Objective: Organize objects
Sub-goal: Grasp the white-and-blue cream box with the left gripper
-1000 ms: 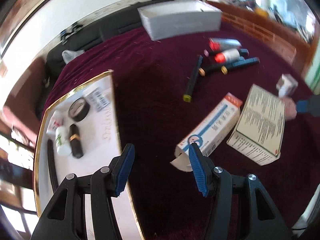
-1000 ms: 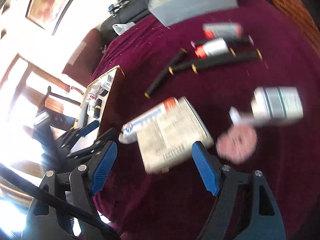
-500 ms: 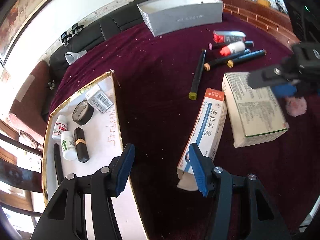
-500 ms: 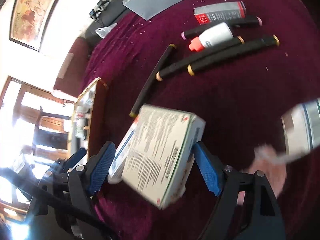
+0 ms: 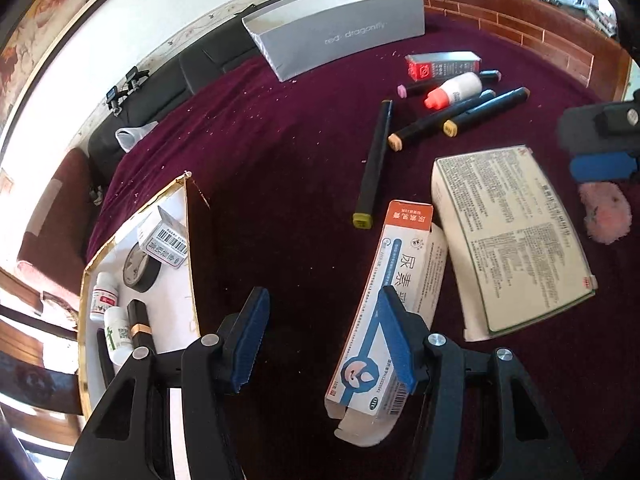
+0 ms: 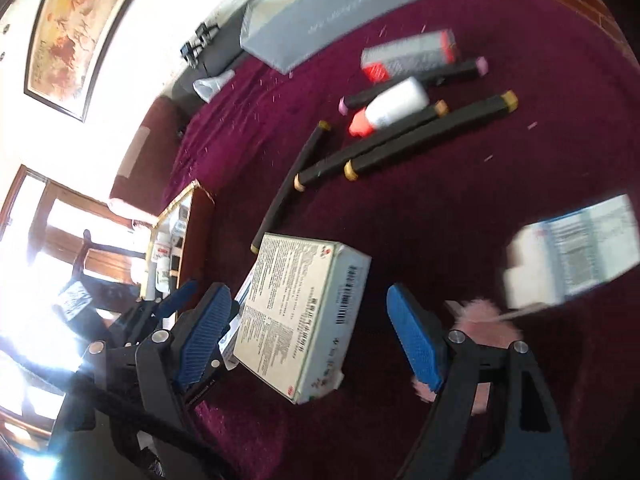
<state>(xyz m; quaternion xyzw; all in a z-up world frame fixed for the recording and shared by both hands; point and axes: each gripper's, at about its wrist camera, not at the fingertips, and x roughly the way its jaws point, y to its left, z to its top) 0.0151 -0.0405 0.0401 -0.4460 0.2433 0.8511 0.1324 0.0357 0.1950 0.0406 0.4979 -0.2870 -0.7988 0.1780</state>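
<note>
A flat cream box [image 6: 304, 312] covered in print lies on the dark red cloth, and my right gripper [image 6: 310, 340] stands open astride it; both blue pads look just clear of its sides. In the left wrist view the same cream box [image 5: 508, 236] lies right of a long white, blue and orange carton [image 5: 400, 300] with its near flap open. My left gripper [image 5: 320, 340] is open over bare cloth, with its right finger in front of that carton. The right gripper [image 5: 600, 152] shows at the right edge.
A gold-rimmed tray [image 5: 192, 248] on the left holds small bottles, a tape roll and a box. Several black markers [image 5: 374, 168], a red-capped bottle [image 5: 456, 90] and a red-grey box [image 5: 440, 65] lie further back before a grey lid [image 5: 340, 36]. A pink fluffy thing [image 5: 606, 212] and a white-blue box [image 6: 572, 256] lie right.
My right gripper has come in over the cream box, which now lies between its fingers. My left gripper has shifted toward the long carton, its right finger now overlapping it. Both openings look unchanged.
</note>
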